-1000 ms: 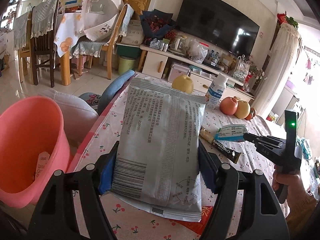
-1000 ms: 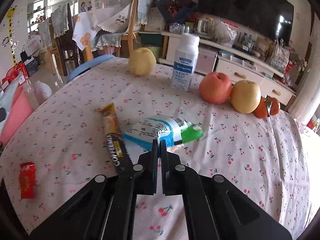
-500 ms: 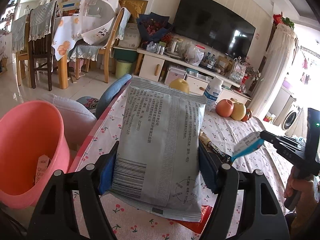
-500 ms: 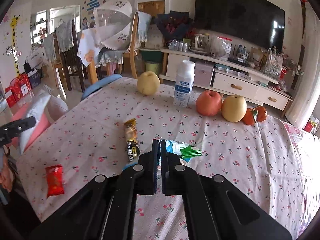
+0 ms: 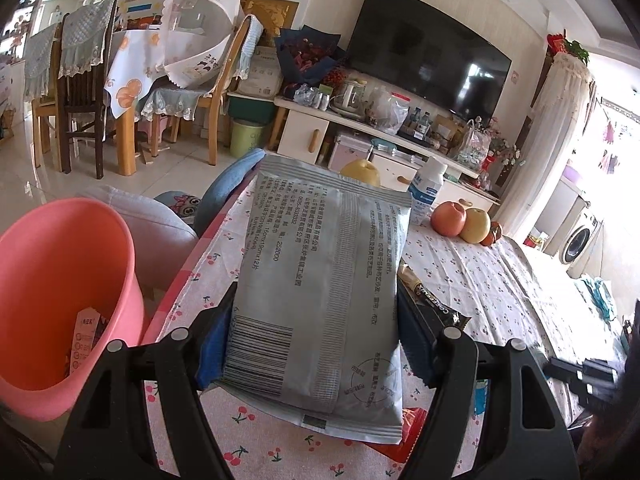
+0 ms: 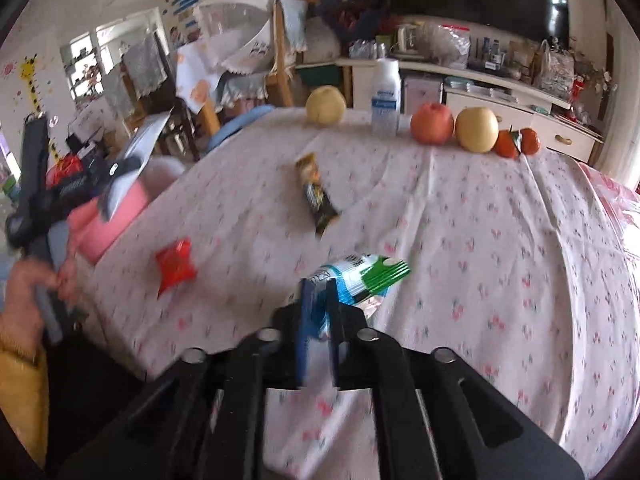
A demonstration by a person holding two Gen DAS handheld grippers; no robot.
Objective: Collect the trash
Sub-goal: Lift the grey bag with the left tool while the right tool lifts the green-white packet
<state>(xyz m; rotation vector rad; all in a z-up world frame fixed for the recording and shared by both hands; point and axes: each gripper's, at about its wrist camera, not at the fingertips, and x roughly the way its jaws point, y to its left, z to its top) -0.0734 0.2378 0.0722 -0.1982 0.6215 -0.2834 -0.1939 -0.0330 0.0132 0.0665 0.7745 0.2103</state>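
The left gripper (image 5: 316,344) had its fingers (image 5: 214,344) clamped on a grey foil packet (image 5: 320,296), held above the counter (image 5: 500,280) with the pink bin (image 5: 60,280) at nine o'clock of it. The right gripper (image 6: 320,308) was opening its fingers (image 6: 304,320), a blue-green wrapper (image 6: 360,276) between them. Still on the counter were a dark snack bar wrapper (image 6: 318,196) at twelve o'clock of that gripper and a red wrapper (image 6: 176,266) at nine o'clock.
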